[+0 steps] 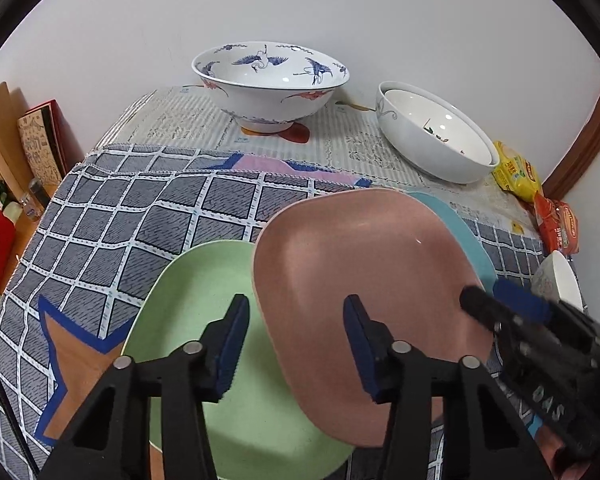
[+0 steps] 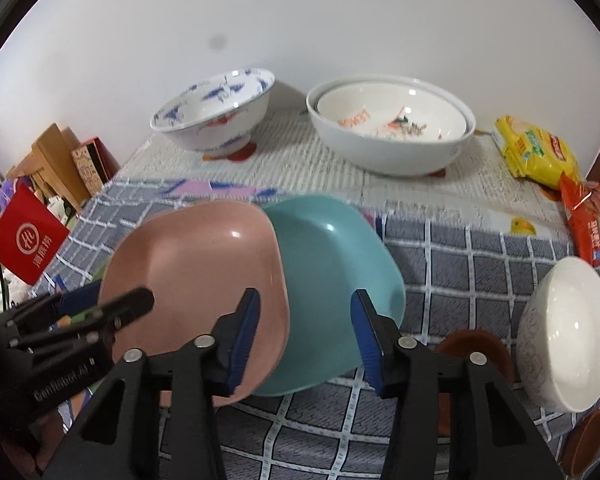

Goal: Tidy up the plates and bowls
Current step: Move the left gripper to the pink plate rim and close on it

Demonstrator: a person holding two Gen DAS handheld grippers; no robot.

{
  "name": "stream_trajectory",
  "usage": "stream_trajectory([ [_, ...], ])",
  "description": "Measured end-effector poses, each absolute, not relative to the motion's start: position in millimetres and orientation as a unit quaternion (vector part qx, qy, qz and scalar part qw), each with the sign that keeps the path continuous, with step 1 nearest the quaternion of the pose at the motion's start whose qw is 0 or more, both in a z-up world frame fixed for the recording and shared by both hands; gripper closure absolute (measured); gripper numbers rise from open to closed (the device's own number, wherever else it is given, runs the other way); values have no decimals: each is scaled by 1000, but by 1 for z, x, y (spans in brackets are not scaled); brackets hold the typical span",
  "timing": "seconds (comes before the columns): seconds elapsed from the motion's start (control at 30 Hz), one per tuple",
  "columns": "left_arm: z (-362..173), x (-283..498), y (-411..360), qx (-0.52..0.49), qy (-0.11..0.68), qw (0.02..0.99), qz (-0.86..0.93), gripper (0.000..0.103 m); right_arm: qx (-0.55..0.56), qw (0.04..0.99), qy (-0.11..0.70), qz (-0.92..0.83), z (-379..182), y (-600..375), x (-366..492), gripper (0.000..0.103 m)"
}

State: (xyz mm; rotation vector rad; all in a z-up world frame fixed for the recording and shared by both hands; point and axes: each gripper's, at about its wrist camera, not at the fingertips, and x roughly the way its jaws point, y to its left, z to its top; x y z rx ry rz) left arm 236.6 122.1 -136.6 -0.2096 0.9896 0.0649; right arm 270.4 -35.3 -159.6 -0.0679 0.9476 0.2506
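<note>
Three shallow plates lie overlapped on the checked cloth (image 1: 112, 216) near the front of the counter (image 2: 300, 168), and the way they lap suggests someone is partway through gathering them into one pile: the pink plate (image 1: 364, 280) sits in the middle with its left edge over the green plate (image 1: 204, 320) and its right side resting on the teal plate (image 2: 336, 272), so it looks tipped rather than flat. The left claw (image 1: 296, 340) hangs just above the seam between green and pink with its blue-padded fingers (image 1: 232, 340) spread wide and nothing between them; I would guess it is lining up on the pink plate's rim. The right claw (image 2: 304, 336) is likewise spread and empty, poised over the line where pink meets teal, one pad over each plate. Whether either pad is touching a plate I cannot tell. The bowls seem already partly sorted: at the back by the wall stands the crane-painted bowl (image 1: 268, 80) alone, and beside it a large white bowl (image 2: 392, 128) with a smaller one nested inside, which saves room. A small white bowl (image 2: 568, 332) lies off to the right on the cloth, tilted on its side, probably waiting its turn. Yellow and orange snack packets (image 2: 540, 148) are pushed to the far right corner, clear of the dishes.
</note>
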Motion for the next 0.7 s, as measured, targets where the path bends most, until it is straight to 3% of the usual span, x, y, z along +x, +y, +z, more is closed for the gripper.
stream_trajectory([
  [0.2, -143, 242, 121, -99, 483, 869, 32, 84, -22, 877, 463, 125, -166, -35, 265, 57],
  [0.23, -143, 241, 121, -101, 482, 870, 29, 85, -23, 875, 467, 124, -168, -35, 265, 65],
  [0.27, -142, 241, 121, -99, 481, 870, 33, 87, -21, 873, 470, 126, -170, -35, 266, 82],
  [0.33, -140, 238, 121, -98, 477, 873, 34, 88, -22, 872, 475, 116, -172, -35, 267, 92],
  [0.7, -106, 208, 116, -97, 452, 886, 38, 88, -7, 886, 449, 120, -141, -39, 242, 93],
])
